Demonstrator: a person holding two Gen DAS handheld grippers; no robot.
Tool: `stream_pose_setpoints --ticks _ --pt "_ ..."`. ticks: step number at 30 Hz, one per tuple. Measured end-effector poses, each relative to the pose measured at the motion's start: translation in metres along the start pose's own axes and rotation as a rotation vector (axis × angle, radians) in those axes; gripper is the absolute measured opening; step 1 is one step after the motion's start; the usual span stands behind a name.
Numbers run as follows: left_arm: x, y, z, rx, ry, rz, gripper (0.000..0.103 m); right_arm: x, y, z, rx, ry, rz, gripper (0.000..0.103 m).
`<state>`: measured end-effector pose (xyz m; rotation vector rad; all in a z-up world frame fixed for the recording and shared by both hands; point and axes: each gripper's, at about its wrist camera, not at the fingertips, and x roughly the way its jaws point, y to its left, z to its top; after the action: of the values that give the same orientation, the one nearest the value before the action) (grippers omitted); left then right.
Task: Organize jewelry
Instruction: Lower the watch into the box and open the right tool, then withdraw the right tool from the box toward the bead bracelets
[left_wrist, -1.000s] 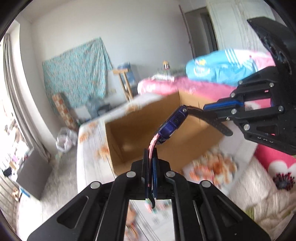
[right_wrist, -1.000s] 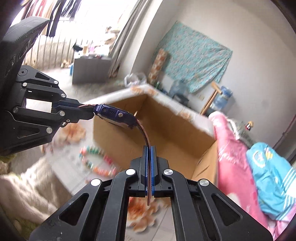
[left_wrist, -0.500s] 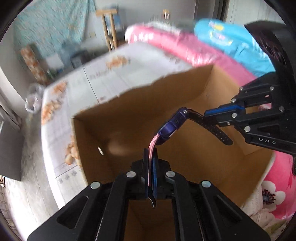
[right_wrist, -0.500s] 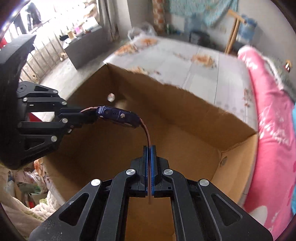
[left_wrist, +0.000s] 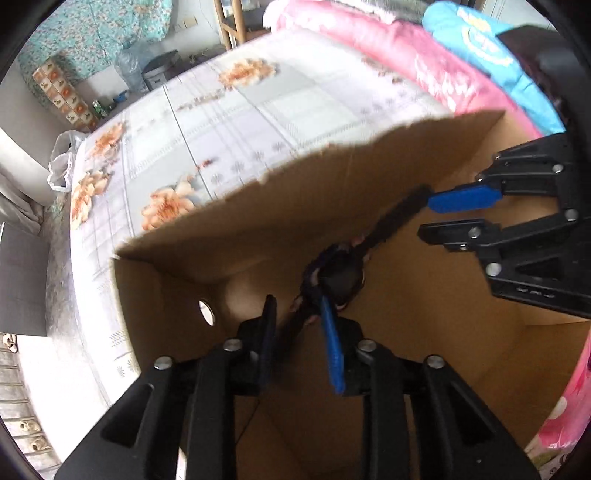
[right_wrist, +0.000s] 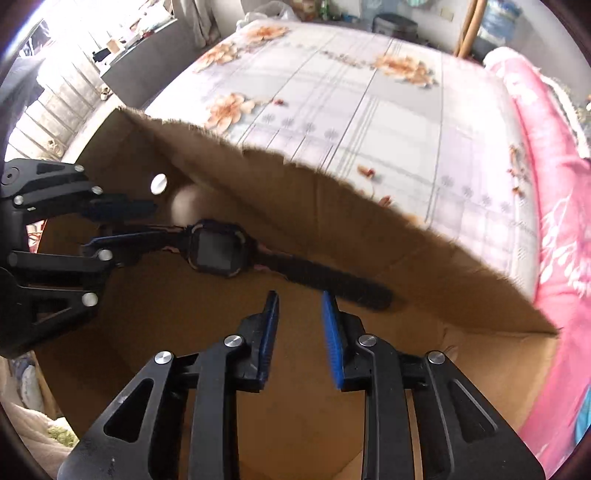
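A dark blue watch with black straps hangs inside an open cardboard box. My left gripper points down into the box and its jaws are opening. One strap lies loose in the gap, and the pads do not press on it. My right gripper comes in from the right, jaws also opening, with the other strap's end at its blue pad. In the right wrist view the watch shows its face. Its strap runs just beyond my right gripper. The left gripper is at the left, inside the box.
The box stands on a bed with a pale floral sheet. A pink quilt and a blue pillow lie along the right side. A round hole pierces the box's left wall. Room clutter lies beyond the bed.
Both grippers have tipped downward and gone from above the box into it. Their jaws, shut on the watch straps before, now stand apart, and the watch has turned face up and sagged.
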<state>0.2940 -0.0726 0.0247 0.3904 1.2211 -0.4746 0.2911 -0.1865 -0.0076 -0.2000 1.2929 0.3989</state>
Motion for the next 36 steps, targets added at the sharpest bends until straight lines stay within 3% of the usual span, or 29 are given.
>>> stream_pose_setpoints --ticks 2,8,15,18,20,27,36 --pt "-0.016 0.002 -0.003 -0.009 -0.056 -0.007 0.043 -0.006 0.003 -0.004 0.007 -0.02 -0.01 0.028" --pt "-0.066 0.014 -0.026 -0.07 -0.199 -0.01 0.061 -0.022 0.023 -0.022 0.013 -0.051 -0.012 0.028" --pt "-0.126 0.02 -0.098 -0.181 -0.382 -0.069 0.078 -0.028 0.033 -0.023 0.043 -0.055 0.024 0.028" --pt "-0.136 0.022 -0.132 -0.222 -0.422 -0.084 0.084 -0.018 0.025 0.001 0.047 -0.027 0.06 0.04" --pt "-0.135 0.021 -0.157 -0.25 -0.435 -0.083 0.086 -0.006 0.036 0.018 0.002 -0.028 0.028 0.05" --pt "-0.117 0.032 -0.226 -0.377 -0.404 -0.093 0.087 0.038 0.078 0.041 -0.098 0.04 -0.066 0.051" --pt "-0.107 0.042 -0.277 -0.46 -0.397 -0.036 0.087 0.046 0.062 0.037 -0.017 0.081 -0.127 0.054"
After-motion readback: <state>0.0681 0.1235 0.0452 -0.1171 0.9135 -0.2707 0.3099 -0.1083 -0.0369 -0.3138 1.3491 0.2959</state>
